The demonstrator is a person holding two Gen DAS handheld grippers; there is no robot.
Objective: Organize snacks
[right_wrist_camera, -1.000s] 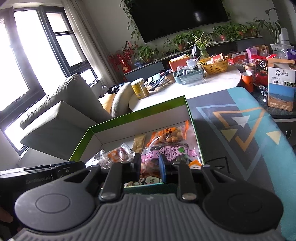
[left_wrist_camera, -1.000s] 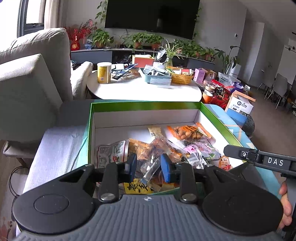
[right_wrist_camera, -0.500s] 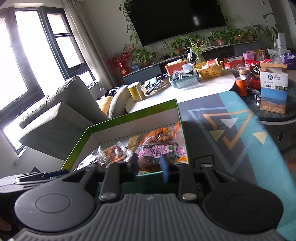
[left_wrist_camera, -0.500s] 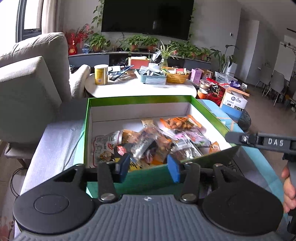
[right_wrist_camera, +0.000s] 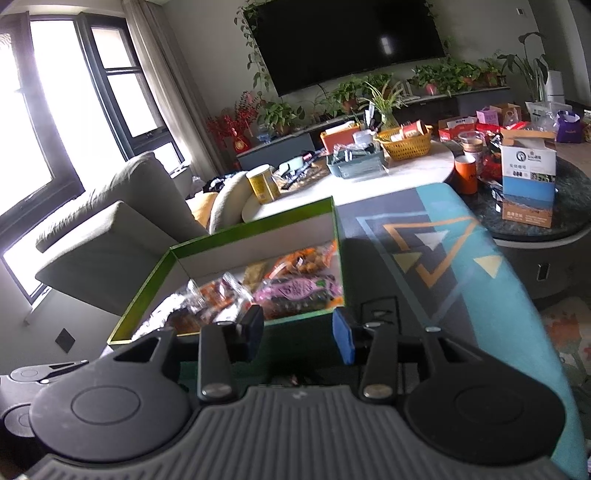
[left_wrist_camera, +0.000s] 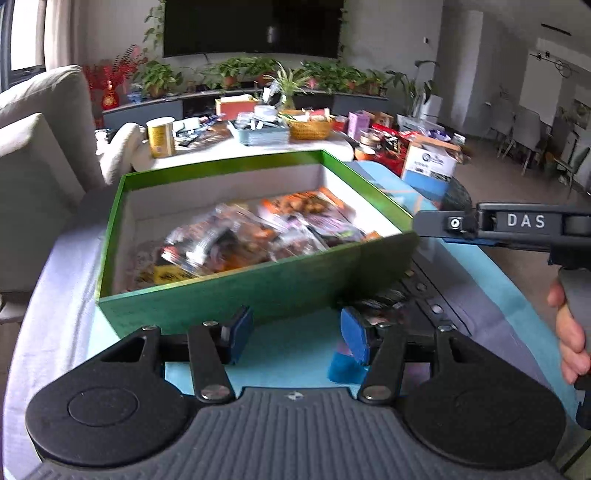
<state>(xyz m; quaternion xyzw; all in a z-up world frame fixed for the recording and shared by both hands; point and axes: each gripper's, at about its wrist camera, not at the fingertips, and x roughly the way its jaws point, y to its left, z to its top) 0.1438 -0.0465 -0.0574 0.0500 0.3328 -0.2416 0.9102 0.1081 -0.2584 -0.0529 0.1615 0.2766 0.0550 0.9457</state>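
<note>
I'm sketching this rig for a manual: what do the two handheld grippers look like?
Both match: black plastic, a ribbed grey front plate, two round black discs at the sides, black finger links with silver screws, and blue pads. See the left gripper and the right gripper. Side on, the right one shows white "DAS" lettering on a slim black bar. No cables or sleeves show.

Snack packets (left_wrist_camera: 251,236) lie in box (left_wrist_camera: 258,288), table (left_wrist_camera: 229,147) behind.

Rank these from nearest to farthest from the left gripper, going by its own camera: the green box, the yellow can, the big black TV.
From the left gripper:
1. Green box, directly ahead, full of snack packets.
2. Yellow can, beyond the box to the left, on the white table.
3. Black TV, on the far wall.
</note>
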